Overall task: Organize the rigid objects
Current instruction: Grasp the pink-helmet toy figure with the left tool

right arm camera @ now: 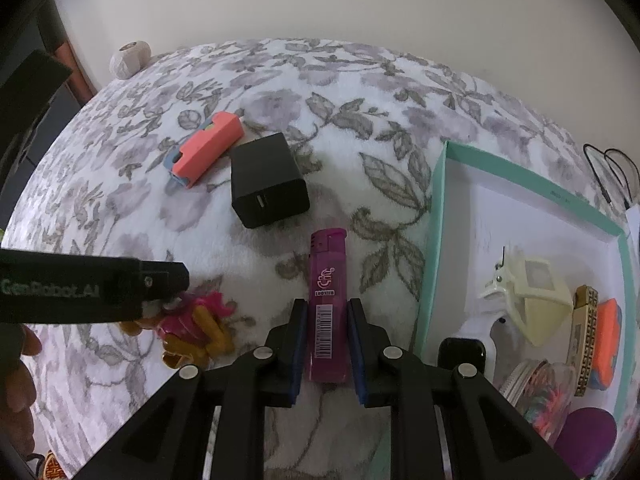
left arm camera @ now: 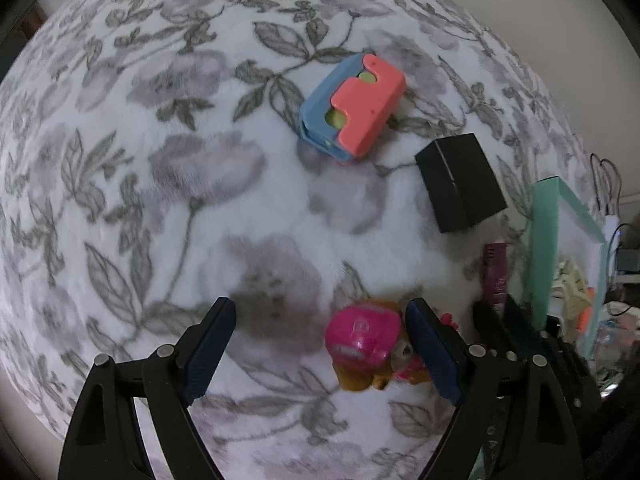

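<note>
1. Right in front of the right camera, the right gripper (right arm camera: 328, 344) has its two blue pads on both sides of the purple lighter (right arm camera: 329, 304). The pads sit right against its long sides. I think it is clenched on the lighter, but the lighter is still lying flat on the flowery blanket (right arm camera: 280, 80).

2. The grip is near the bottom end of the lighter, so the top end sticks out in front. That may make it tip when it goes up.

3. The left gripper (left arm camera: 320, 344) is released, with its jaws wide apart. The pink and yellow toy dog (left arm camera: 366, 350) lies between them, close to the right-hand finger. Nothing is squeezing it yet. It looks like this claw is lined up to grab the toy.

4. The teal box (right arm camera: 438, 216) sits just to the right of the lighter. It is open at the top, so things can drop in. A cream hair clip (right arm camera: 528, 296), a gold harmonica (right arm camera: 584, 340) and an orange thing (right arm camera: 608, 340) are already inside. I think the box is where everything goes.

5. Two more things wait on the blanket, farther away: a black charger (right arm camera: 268, 180) and a pink and blue toy block (right arm camera: 208, 148). They lie near each other. No claw touches them.
</note>
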The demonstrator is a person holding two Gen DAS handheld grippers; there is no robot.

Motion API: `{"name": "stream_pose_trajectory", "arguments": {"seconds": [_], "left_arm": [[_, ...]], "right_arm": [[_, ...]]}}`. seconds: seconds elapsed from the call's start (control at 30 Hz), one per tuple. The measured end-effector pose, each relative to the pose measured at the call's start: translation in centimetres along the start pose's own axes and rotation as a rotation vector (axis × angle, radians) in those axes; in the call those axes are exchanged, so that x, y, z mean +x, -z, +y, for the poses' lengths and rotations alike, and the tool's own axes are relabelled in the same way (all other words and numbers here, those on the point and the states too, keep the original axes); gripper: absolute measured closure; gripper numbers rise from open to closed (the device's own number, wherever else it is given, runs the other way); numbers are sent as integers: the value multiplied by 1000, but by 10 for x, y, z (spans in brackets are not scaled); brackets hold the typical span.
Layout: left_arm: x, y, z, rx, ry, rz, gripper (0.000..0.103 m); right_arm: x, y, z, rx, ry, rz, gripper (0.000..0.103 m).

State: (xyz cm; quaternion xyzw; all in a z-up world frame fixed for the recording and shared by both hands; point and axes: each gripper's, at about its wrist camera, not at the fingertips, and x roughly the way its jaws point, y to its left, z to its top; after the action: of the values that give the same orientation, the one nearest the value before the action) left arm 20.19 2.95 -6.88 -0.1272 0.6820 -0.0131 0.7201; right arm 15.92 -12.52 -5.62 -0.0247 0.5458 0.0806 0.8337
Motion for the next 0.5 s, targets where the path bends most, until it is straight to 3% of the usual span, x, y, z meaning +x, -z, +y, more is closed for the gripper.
{"name": "stream_pose_trajectory", "arguments": {"seconds": [0.13, 0.3, 0.4, 0.5], "left_arm": [[-5, 9, 8, -47, 88, 8, 15], [-6, 24, 12, -78, 114, 24, 15], [-5, 35, 13, -130, 169, 38, 15], [-4, 41, 12, -153, 149, 18, 15]], "right_arm": [[-1, 1, -1, 4, -14, 1, 82], [-2, 3, 1, -4, -12, 1, 83], [-4, 5, 1, -7, -14, 0, 83], [-8, 5, -4, 0, -8, -6, 83]]}}
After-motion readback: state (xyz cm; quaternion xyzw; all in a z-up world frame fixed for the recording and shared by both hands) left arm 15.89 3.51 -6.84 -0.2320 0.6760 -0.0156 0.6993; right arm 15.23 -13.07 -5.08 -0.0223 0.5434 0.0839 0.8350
